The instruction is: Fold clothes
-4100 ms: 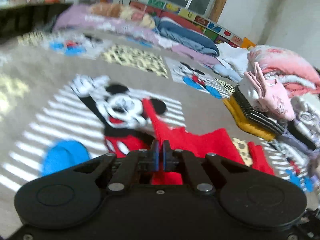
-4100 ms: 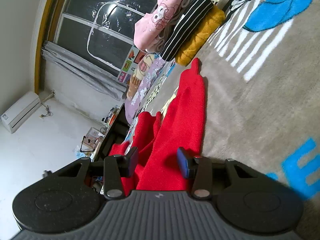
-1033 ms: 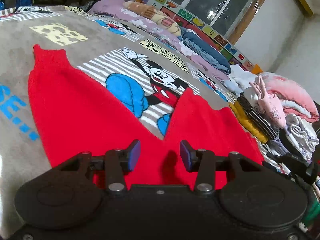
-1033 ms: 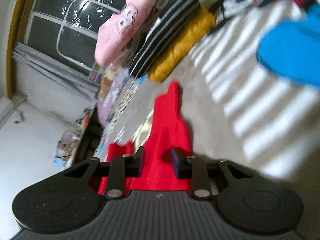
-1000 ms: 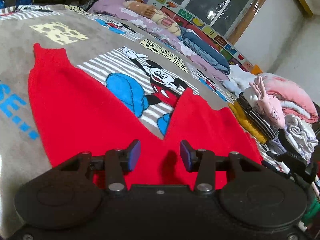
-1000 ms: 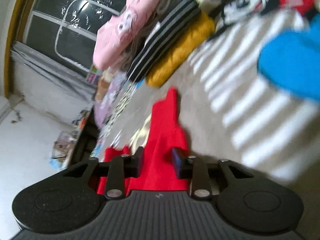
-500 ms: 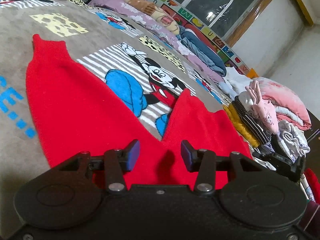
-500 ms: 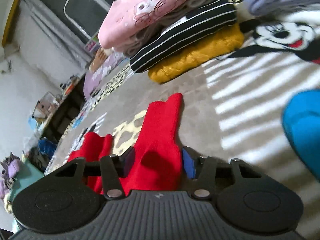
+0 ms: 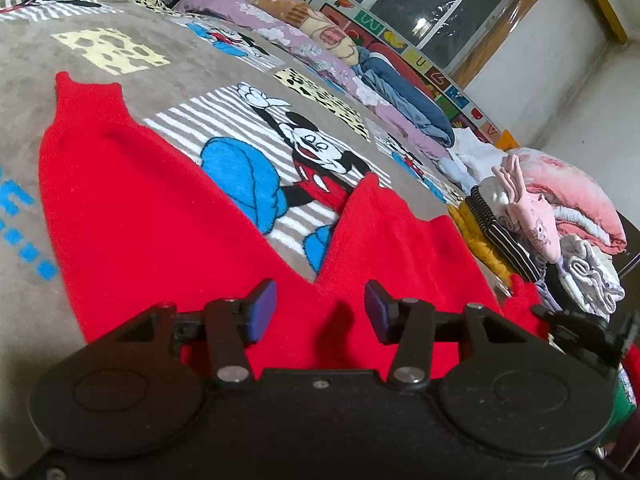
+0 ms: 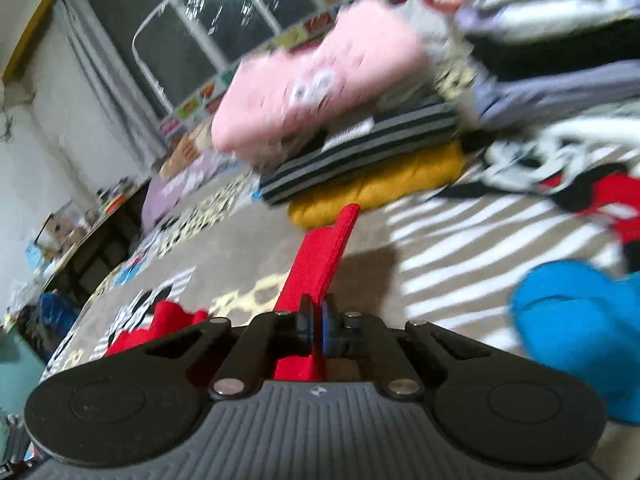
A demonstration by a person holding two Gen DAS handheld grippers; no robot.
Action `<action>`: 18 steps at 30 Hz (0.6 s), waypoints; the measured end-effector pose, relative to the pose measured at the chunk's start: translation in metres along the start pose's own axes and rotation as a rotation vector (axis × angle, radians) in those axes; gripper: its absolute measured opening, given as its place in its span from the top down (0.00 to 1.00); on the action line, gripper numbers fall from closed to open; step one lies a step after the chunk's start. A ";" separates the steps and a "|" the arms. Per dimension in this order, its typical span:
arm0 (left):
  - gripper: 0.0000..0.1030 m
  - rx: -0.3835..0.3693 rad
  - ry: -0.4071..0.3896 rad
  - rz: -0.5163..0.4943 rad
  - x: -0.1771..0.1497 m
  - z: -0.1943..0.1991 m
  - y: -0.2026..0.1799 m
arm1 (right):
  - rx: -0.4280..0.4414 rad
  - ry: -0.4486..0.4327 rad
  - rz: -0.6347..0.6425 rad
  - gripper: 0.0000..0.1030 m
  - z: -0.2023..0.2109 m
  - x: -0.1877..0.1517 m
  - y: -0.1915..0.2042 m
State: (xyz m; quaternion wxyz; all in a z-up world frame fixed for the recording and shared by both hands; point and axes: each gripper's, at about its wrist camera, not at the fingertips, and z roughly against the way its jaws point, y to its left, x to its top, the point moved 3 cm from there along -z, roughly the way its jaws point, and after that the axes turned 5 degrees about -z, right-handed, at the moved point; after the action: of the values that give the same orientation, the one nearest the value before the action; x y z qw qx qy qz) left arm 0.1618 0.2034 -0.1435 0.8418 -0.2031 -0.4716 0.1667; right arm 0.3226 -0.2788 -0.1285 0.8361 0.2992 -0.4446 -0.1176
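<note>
Red garment [image 9: 168, 216] lies spread on a cartoon-print blanket [image 9: 132, 28], two long sections fanning toward 11 and 1 o'clock in the left wrist view, probably flattened so the fold lines can be set. Left tool [image 9: 316, 308] hangs over the near edge at 6 o'clock, jaws apart, nothing between the pads; likely waiting to pin or pinch the cloth. Right tool [image 10: 316, 322] has just snapped closed on a strip of the red fabric, which runs away toward 12 o'clock and stands raised off the blanket, casting a shadow. Judgement: a sleeve or leg gets lifted to carry it across the body. Folded stack [image 10: 360, 160] of pink, striped and mustard items sits beyond at 1 o'clock, well apart. Right view is blurred.
</note>
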 end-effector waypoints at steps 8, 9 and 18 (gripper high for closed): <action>0.54 -0.002 0.004 0.004 -0.003 0.004 0.001 | -0.055 -0.133 -0.076 0.94 0.085 0.010 -0.033; 0.54 -0.002 0.005 0.005 -0.003 0.004 0.001 | -0.061 -0.147 -0.089 0.94 0.096 0.009 -0.039; 0.53 0.009 0.010 -0.022 -0.007 0.007 -0.002 | -0.163 -0.137 -0.170 0.95 0.130 -0.015 -0.084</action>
State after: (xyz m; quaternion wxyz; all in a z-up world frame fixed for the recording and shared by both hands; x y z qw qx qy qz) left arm 0.1526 0.1996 -0.1439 0.8469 -0.1949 -0.4687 0.1586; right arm 0.2139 -0.3901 -0.1340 0.8124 0.2580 -0.4626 -0.2440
